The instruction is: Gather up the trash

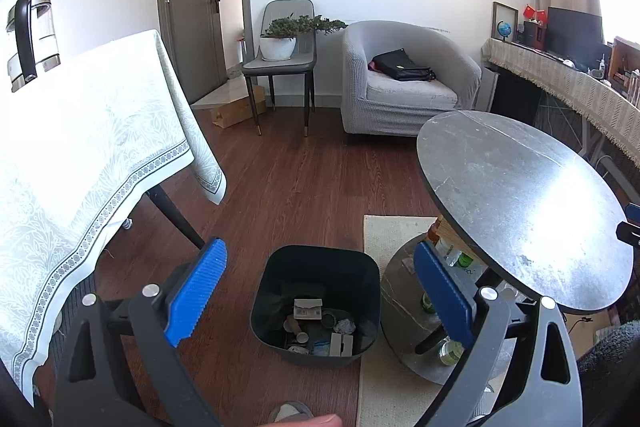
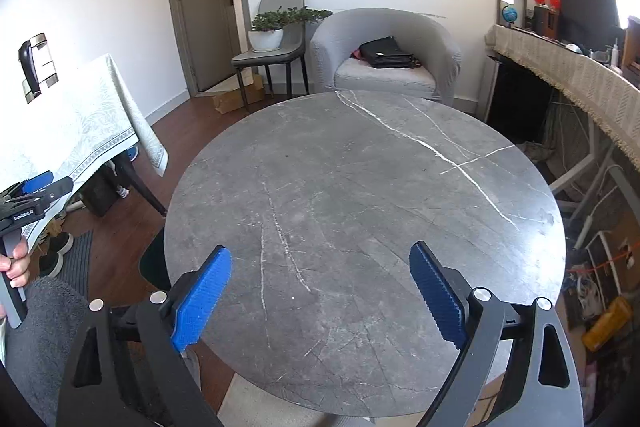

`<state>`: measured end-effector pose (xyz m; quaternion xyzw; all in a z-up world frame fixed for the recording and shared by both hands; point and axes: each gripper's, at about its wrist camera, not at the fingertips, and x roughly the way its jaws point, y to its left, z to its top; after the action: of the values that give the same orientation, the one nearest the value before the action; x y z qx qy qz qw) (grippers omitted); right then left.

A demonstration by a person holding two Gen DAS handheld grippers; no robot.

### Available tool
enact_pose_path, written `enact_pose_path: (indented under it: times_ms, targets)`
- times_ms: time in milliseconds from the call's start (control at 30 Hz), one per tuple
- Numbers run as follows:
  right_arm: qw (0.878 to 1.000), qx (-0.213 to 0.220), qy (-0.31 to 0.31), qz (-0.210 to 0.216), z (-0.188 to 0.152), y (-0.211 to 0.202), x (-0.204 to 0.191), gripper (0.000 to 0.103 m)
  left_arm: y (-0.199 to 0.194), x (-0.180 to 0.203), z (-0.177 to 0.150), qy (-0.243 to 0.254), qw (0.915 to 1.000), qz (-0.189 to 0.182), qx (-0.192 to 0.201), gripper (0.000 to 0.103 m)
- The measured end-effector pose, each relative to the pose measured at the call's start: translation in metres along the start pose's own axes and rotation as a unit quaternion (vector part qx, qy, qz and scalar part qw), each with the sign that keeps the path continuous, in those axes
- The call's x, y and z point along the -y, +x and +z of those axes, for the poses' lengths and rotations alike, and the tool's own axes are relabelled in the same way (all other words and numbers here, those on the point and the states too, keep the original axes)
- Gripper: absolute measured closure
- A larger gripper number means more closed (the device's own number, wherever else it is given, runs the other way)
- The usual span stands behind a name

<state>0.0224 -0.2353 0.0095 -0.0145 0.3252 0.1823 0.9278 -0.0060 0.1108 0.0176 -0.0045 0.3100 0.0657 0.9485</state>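
Observation:
A dark square trash bin stands on the wooden floor, with several bits of trash at its bottom: crumpled paper, small boxes, round lids. My left gripper hangs open above the bin, its blue pads wide apart with nothing between them. In the right wrist view my right gripper is open over the round grey marble table, also with nothing between its pads. The left gripper shows at the left edge there, held by a hand.
The marble table stands right of the bin, with bottles and jars on its lower shelf. A clothed table is at left. A grey armchair and a chair with a potted plant stand at the far wall. A foot is near the bin.

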Motion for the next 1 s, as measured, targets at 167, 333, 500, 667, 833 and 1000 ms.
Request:
enact_pose_path:
  times_ms: [167,333,500,667,833,1000]
  targets:
    - [1.000,0.002,-0.012,-0.005,0.0005,0.0000,-0.0060,0.011,-0.0011,0.0012,-0.0020,-0.002,1.0000,0.000,-0.003,0.006]
    - [1.000,0.001,0.000,-0.008,-0.0017,-0.0016,-0.0016,0.011,-0.0019,0.0005,-0.0029,0.000,1.0000,0.002,-0.002,0.005]
    - [1.000,-0.001,-0.005,-0.002,-0.0020,-0.0013,-0.0043,0.011,-0.0002,0.0018,-0.0040,0.005,1.0000,0.007,-0.005,0.005]
    - [1.000,-0.002,-0.014,-0.005,-0.0021,-0.0014,-0.0078,0.011,0.0009,-0.0009,-0.0034,-0.002,1.0000,0.001,-0.008,0.005]
    - [1.000,0.000,-0.017,-0.003,-0.0015,-0.0026,-0.0101,0.011,0.0012,-0.0027,-0.0037,-0.004,1.0000,-0.001,-0.008,0.005]
    - [1.000,0.000,-0.019,-0.004,-0.0020,-0.0025,-0.0105,0.010,0.0012,-0.0028,-0.0037,-0.004,1.0000,-0.001,-0.008,0.005]
